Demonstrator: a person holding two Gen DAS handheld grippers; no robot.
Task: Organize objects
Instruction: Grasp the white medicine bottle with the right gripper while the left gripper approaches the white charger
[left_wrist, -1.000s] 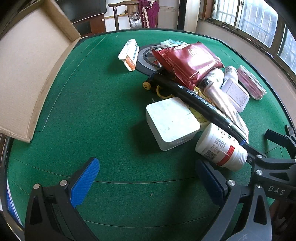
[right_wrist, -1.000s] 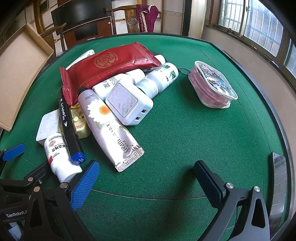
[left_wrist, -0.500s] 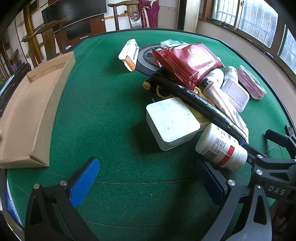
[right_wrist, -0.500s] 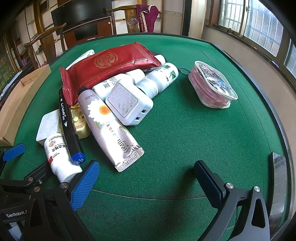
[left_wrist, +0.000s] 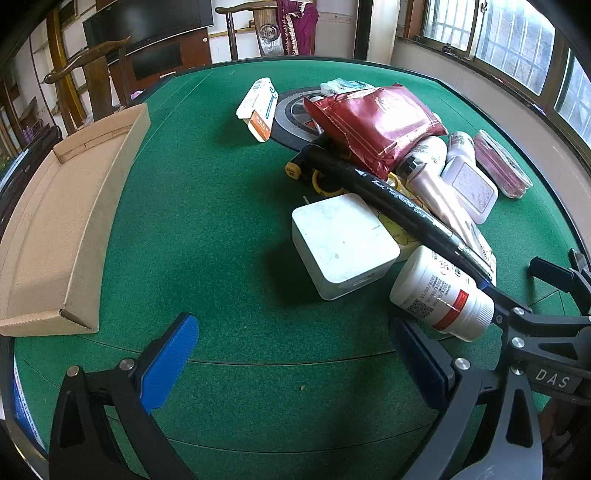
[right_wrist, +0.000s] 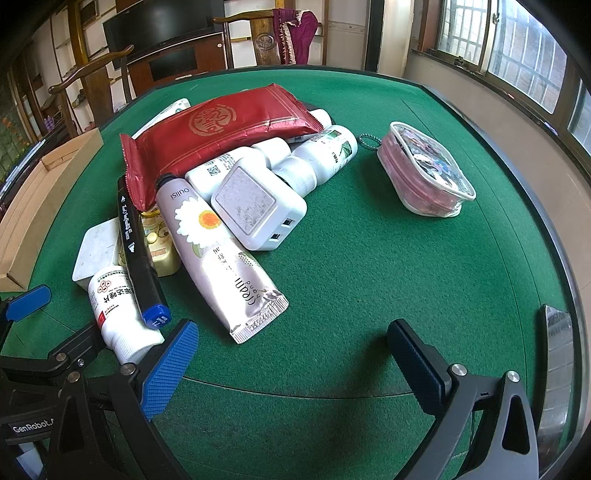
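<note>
Blue ribbed pads tip both grippers, left gripper (left_wrist: 293, 352) and right gripper (right_wrist: 291, 354), jaws spread wide over nappy green felt (left_wrist: 229, 229), holding nothing. Just beyond, a white pill bottle (left_wrist: 441, 293) lies under a black marker (left_wrist: 399, 206), beside a rounded white box (left_wrist: 341, 243). Further up, glossy red pouch (right_wrist: 218, 131); cardboard tray (left_wrist: 62, 225) at left edge.

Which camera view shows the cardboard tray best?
The left wrist view. There the cardboard tray lies open along the table's left edge, with its floor and walls visible and nothing seen inside. The right wrist view shows only a cropped strip of it at the far left, behind the pile.
</note>
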